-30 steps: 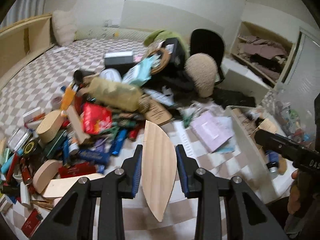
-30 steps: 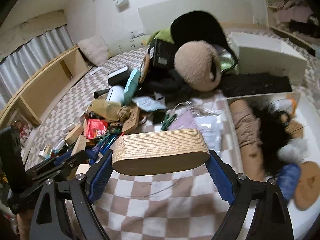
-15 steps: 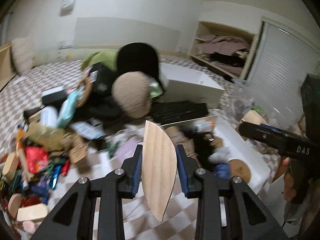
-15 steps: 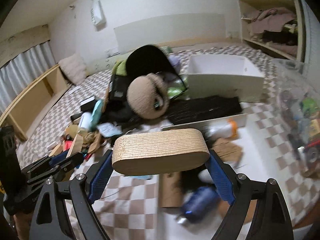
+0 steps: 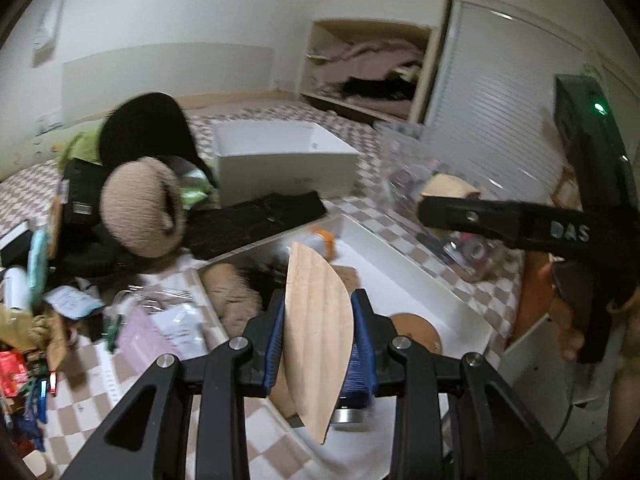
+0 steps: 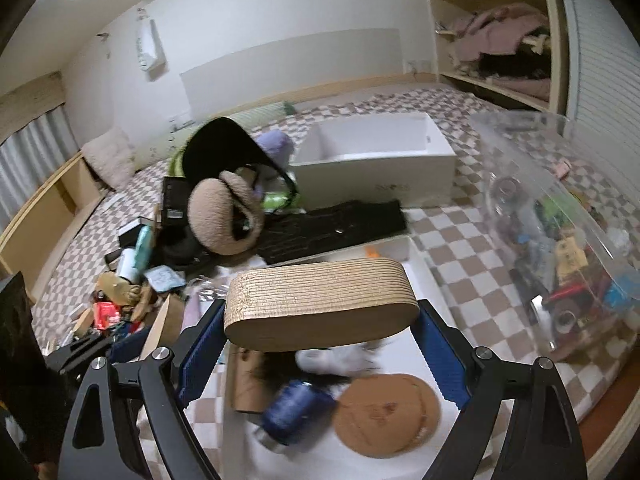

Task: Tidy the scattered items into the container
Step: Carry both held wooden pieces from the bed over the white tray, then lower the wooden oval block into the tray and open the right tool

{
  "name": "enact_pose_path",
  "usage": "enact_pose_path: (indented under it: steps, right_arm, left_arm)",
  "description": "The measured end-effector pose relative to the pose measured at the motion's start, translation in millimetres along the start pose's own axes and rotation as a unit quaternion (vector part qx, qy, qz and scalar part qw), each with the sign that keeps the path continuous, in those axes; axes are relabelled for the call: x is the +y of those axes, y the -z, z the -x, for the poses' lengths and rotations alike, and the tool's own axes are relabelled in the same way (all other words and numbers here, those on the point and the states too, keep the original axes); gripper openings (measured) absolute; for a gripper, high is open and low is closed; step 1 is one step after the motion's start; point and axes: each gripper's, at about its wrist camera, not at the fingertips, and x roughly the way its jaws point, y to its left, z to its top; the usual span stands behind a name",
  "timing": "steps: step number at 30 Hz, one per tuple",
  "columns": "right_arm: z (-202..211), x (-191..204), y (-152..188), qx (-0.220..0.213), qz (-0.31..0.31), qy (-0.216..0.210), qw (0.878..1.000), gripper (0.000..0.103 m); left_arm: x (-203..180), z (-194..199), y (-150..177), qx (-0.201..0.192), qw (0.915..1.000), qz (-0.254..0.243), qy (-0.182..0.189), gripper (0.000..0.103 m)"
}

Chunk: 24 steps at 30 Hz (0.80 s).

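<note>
Wooden pieces fill both grippers above a low white tray [image 5: 416,280] that sits on the checkered floor covering [image 6: 452,236]. The left gripper [image 5: 319,344] has its blue-padded fingers [image 5: 274,340] pressed narrowly against the two faces of a thin leaf-shaped wooden board [image 5: 318,332], which stands on edge with one tip pointing away and the other hanging down toward the camera. Below and beyond it the tray holds a fuzzy tan roll [image 5: 226,292], something dark and furry, a round cork disc [image 5: 416,330] and a piece with an orange ring near the far wall.

The right gripper [image 6: 320,344] has its fingers spread wide, the blue pads [image 6: 442,358] bearing on the rounded ends of a layered oval wooden block [image 6: 320,300] held level over the same tray [image 6: 420,264]. Under the block lie a brown card sheet [image 6: 246,380], a blue bottle [image 6: 296,404] on its side, something white and blurred, and the cork disc [image 6: 386,414].

Just behind the tray lies a black keyboard [image 6: 332,226], and past it stands a white open box [image 6: 376,160]. To the left of these is a heap of loose things: a fluffy beige cushion [image 6: 224,216], a black cap [image 6: 224,148], packets, papers and small boxes spreading out across the floor. On the right a clear plastic bin [image 6: 556,216] holds mixed small items. In the left wrist view the right gripper's black body [image 5: 520,220] crosses the right side, with the person's hand [image 5: 560,316] below it.
</note>
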Motion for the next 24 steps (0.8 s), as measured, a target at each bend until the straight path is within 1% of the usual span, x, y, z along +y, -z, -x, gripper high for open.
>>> enact_pose_path:
  steps: [5,8,10,15,21,24]
  right_arm:
    - [-22.2,-27.0,8.4,0.030,-0.021,0.011,0.999,0.090]
    - [-35.9,-36.9,13.0,0.047,-0.027,0.016,0.998,0.090]
    - [-47.2,-44.3,16.1,0.061,-0.032,0.017,0.997,0.090]
    - [-71.6,-55.6,21.5,0.090,-0.039,0.020,0.995,0.090]
    - [-88.8,-62.6,23.3,0.105,-0.050,0.019,0.993,0.090]
    - [-97.1,-66.0,24.0,0.113,-0.056,0.018,0.992,0.090]
  left_arm:
    - [-19.0,-24.8,6.2,0.031,0.9984,-0.016,0.045,0.032]
    - [-29.6,-37.2,11.3,0.049,0.9965,-0.029,0.061,0.032]
    - [-33.9,-44.2,14.9,0.058,0.9958,-0.037,0.061,0.032]
    - [-33.0,-57.0,20.7,0.071,0.9950,-0.031,0.063,0.032]
    - [-35.6,-70.1,25.2,0.086,0.9930,-0.036,0.072,0.032]
    - [-37.6,-75.2,26.5,0.091,0.9917,-0.035,0.084,0.032]
